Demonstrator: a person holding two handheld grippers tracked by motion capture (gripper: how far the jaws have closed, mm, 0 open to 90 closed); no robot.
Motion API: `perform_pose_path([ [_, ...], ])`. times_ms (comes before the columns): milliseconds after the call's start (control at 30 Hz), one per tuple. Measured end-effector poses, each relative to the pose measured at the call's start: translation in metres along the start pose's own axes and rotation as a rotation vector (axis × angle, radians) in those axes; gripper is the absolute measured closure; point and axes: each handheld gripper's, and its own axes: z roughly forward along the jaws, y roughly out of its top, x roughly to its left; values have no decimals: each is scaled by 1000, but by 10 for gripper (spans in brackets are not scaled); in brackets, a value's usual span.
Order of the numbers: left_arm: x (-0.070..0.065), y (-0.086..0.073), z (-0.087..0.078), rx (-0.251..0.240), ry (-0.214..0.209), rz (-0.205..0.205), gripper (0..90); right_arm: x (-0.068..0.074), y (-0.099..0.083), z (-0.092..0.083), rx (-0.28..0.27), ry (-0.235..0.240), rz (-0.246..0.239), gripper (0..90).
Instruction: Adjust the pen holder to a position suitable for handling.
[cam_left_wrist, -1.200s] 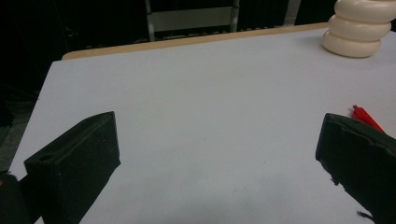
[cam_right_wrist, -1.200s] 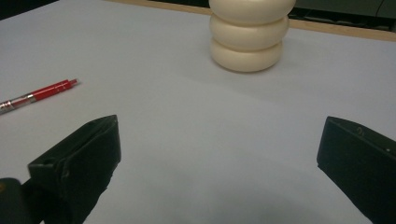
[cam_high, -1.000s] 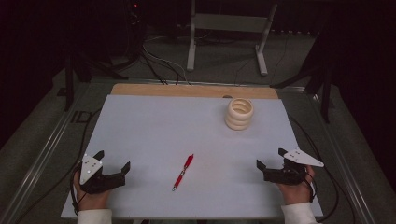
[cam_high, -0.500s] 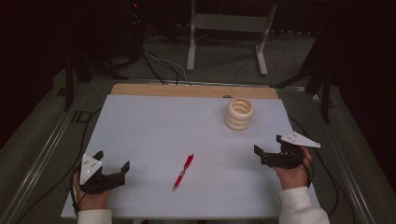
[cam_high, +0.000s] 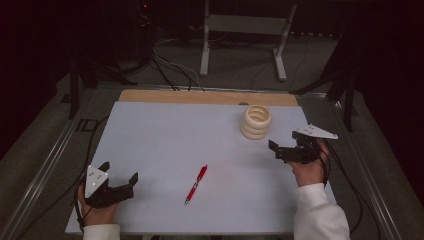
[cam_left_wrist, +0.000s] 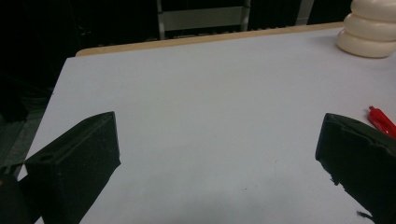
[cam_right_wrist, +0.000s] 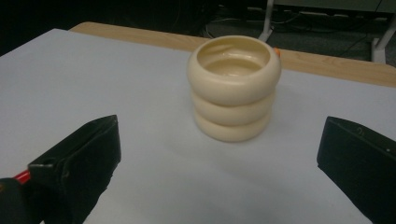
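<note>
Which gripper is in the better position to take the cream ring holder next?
Right. The right gripper is close to the cream ring holder, open and aimed at it, as the right gripper view shows. The left gripper rests far off at the table's near left corner.

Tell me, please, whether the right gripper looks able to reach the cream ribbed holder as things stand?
Probably yes. The right gripper hangs open beside the cream ribbed holder, apart from it, with bare table between. In the right gripper view the holder stands upright, centred between the spread jaws. The red pen lies well aside.
</note>
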Motion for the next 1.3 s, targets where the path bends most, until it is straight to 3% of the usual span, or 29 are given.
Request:
perform_pose_path([
  [600, 0, -1, 1, 0, -1, -5, 3, -13, 34, 48, 38, -25, 38, 0],
  [933, 1, -1, 1, 0, -4, -7, 3, -25, 49, 76, 74, -52, 89, 0],
  [1067, 1, -1, 1, 0, -4, -7, 3, -29, 50, 80, 76, -65, 99, 0],
  [1133, 1, -1, 1, -1, -5, -10, 3, -39, 45, 91, 101, -87, 136, 0],
  [1300, 2, -2, 1, -2, -5, -15, 3, -48, 39, 103, 129, -109, 177, 0],
])
